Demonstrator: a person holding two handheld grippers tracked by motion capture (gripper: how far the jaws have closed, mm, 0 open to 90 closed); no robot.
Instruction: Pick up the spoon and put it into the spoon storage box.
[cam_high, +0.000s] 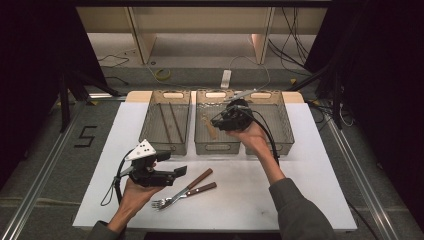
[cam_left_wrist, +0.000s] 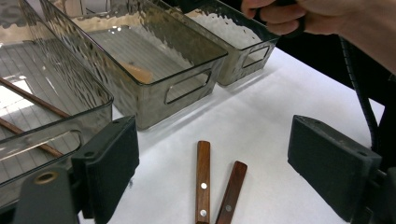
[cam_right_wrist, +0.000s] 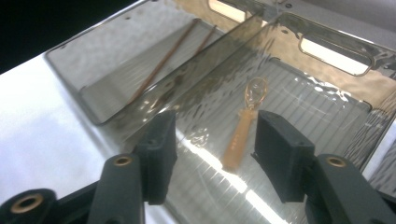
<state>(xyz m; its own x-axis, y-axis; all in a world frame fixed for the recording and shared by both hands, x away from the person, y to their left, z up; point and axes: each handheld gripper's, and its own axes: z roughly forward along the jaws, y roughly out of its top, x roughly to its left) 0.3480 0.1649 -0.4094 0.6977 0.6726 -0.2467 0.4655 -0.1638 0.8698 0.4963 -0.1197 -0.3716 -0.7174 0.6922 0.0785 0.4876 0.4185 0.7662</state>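
Right gripper is held above the middle clear plastic bin, jaws parted and empty; a wooden-handled spoon lies on that bin's floor. Left gripper is held open and empty near 2 wooden-handled forks lying in front of that bin.

Three bins, two forks, two chopsticks.

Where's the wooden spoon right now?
The wooden spoon lies on the floor of the middle bin; in the right gripper view it sits below the open right hand-held gripper, with the chopsticks one bin left.
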